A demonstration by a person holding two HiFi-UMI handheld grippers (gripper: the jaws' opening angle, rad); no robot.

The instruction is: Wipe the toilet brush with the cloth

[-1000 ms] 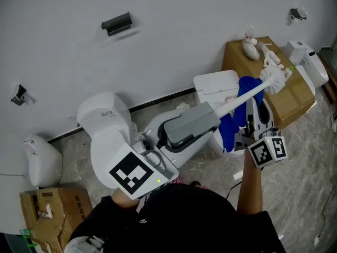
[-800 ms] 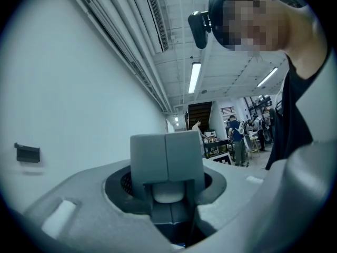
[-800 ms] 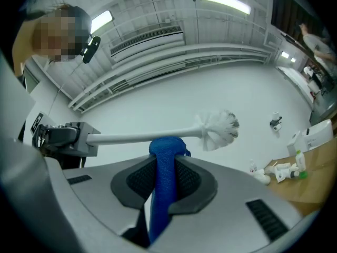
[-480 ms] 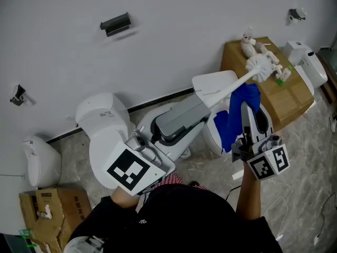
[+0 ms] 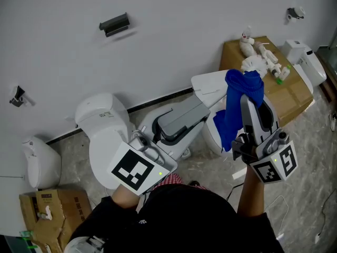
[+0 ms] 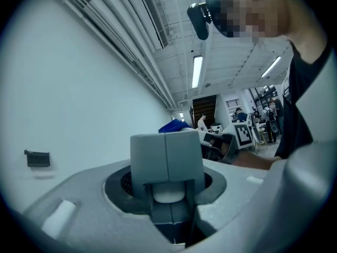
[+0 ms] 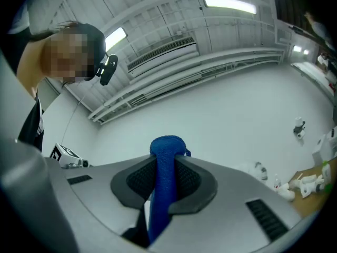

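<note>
My count stands as follows: two tools, the left tool and the right tool. One blue cloth and one toilet brush. Four white ceramic fixtures. Two cardboard boxes. Three wall fittings. I cannot count the small items on the far box; they are too jumbled.
</note>
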